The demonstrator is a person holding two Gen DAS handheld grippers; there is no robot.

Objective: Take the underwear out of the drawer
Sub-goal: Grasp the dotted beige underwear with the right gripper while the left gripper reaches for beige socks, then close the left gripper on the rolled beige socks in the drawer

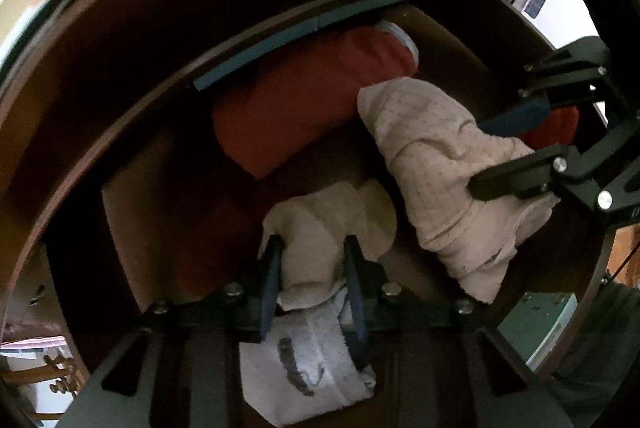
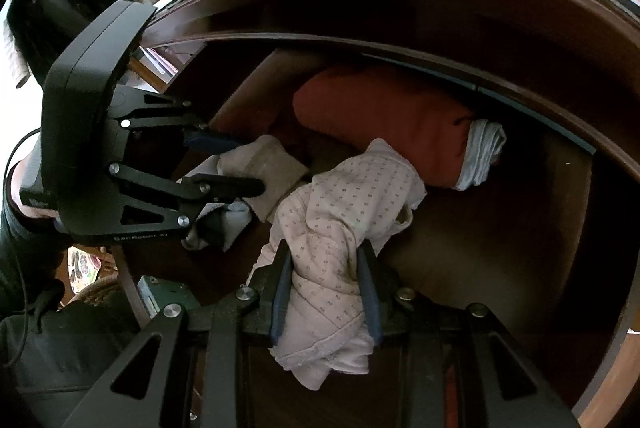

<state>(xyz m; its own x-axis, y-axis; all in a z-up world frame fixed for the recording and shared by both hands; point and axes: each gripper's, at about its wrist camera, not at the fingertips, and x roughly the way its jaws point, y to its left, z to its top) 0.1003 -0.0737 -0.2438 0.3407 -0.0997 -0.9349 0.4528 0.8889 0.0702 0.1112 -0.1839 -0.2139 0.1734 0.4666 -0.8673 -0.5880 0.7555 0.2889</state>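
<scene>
Both grippers are inside an open dark wooden drawer point(image 1: 132, 195). My left gripper point(image 1: 314, 248) is shut on a beige underwear with a grey waistband point(image 1: 316, 228); it also shows in the right wrist view point(image 2: 264, 163), with the left gripper point(image 2: 236, 167) at the left. My right gripper point(image 2: 326, 256) is shut on a pale pink dotted underwear point(image 2: 344, 203), held over the drawer floor. In the left wrist view that dotted underwear point(image 1: 432, 163) hangs from the right gripper point(image 1: 480, 155) at the right. A red rolled underwear with a grey band point(image 1: 312, 91) lies at the drawer's back point(image 2: 384, 111).
The drawer's front rim point(image 2: 400, 43) and the cabinet top curve overhead. The drawer floor point(image 2: 500, 228) is bare to the right. A green box point(image 1: 540, 324) and a wicker item point(image 2: 96, 288) sit outside, below the drawer.
</scene>
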